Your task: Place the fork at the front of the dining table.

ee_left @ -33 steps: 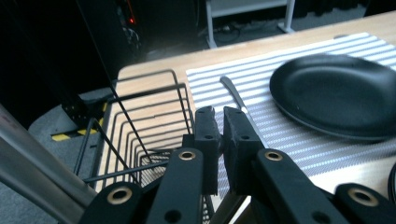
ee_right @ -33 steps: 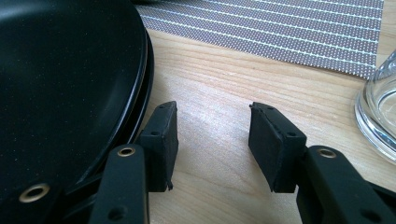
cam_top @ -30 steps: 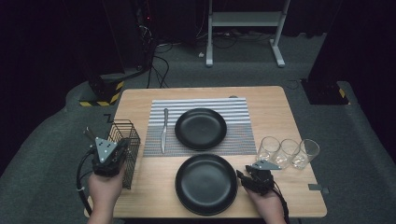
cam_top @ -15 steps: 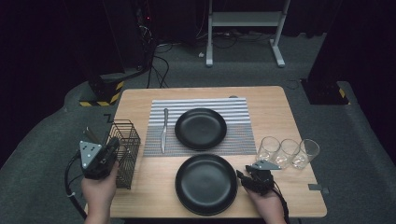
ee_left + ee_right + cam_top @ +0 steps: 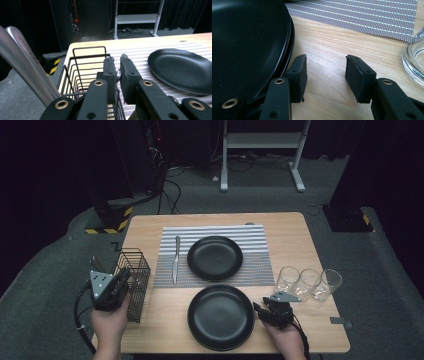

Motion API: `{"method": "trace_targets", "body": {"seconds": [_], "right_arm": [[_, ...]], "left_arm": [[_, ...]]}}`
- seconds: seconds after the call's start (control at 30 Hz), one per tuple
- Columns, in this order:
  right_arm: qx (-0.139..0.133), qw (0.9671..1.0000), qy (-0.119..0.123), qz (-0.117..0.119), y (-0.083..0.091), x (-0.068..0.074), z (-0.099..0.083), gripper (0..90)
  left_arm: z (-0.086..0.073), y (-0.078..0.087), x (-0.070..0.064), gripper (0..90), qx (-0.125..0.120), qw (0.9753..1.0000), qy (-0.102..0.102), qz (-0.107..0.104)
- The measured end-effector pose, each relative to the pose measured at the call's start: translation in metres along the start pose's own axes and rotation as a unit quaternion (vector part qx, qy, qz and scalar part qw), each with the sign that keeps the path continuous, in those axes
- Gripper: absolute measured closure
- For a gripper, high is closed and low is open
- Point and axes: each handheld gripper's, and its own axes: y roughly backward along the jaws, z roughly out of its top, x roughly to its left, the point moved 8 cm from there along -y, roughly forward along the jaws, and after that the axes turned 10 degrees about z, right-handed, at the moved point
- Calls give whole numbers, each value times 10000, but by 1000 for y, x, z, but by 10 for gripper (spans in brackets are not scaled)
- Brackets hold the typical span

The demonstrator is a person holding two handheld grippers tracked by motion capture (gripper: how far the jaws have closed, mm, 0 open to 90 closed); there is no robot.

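Observation:
My left gripper [image 5: 124, 274] is held at the left table edge against the black wire basket [image 5: 136, 287]. In the left gripper view its jaws [image 5: 117, 61] stand nearly together over the basket [image 5: 82, 62], with just a grey sliver in the gap. Two silver cutlery handles [image 5: 22, 62] slant up close on the left. My right gripper [image 5: 265, 308] rests open on the wood beside the near black plate [image 5: 220, 317]. In the right gripper view its left jaw sits next to that plate's rim [image 5: 287, 37], and nothing is between the fingers [image 5: 325, 65].
A second black plate [image 5: 215, 257] and a knife [image 5: 175, 260] lie on the striped placemat [image 5: 250, 235]. Three clear glasses [image 5: 307, 282] stand in a row at the right, the nearest glass [image 5: 415, 57] just right of my right gripper. Dark floor surrounds the table [image 5: 290, 230].
My left gripper swung left off the basket, then came back slightly toward it. The right gripper has stayed in place, open.

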Motion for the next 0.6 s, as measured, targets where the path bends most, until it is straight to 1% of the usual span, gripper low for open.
{"method": "trace_targets", "body": {"seconds": [0.03,0.07,0.1,0.13,0.17,0.27,0.33,0.4,0.43,0.5,0.53,0.57,0.6], "right_arm": [[6,10000,-2,0,0,0,0,516],[6,10000,-2,0,0,0,0,516],[6,10000,3,1,0,0,0,516],[6,10000,3,1,0,0,0,516],[2,10000,4,1,0,0,0,516],[4,10000,3,0,0,0,0,516],[7,10000,5,-4,0,0,0,516],[7,10000,6,-4,0,0,0,516],[11,10000,24,-5,0,0,0,516],[15,10000,30,-9,0,0,0,516],[11,10000,30,-11,0,0,0,517],[11,10000,32,-11,0,0,0,517],[11,10000,29,-12,0,0,0,517]], "left_arm": [[-1,0,-1,827,39,10000,-52,-16],[-1,0,-1,830,39,10000,-52,-16],[-1,0,-2,844,35,9999,-135,-5],[-1,0,-2,849,35,9999,-135,-5],[-1,0,-2,853,6,9998,-169,43],[1,2,1,861,-76,9998,-145,100],[3,4,2,863,-146,9998,-84,106],[4,5,3,864,-180,9997,-71,112],[7,7,4,865,-283,9995,-29,137],[7,8,4,866,-319,9994,-22,144],[9,10,4,866,-442,9989,-6,173],[9,10,4,866,-442,9989,-6,173],[10,11,4,866,-499,9986,11,186]]}}
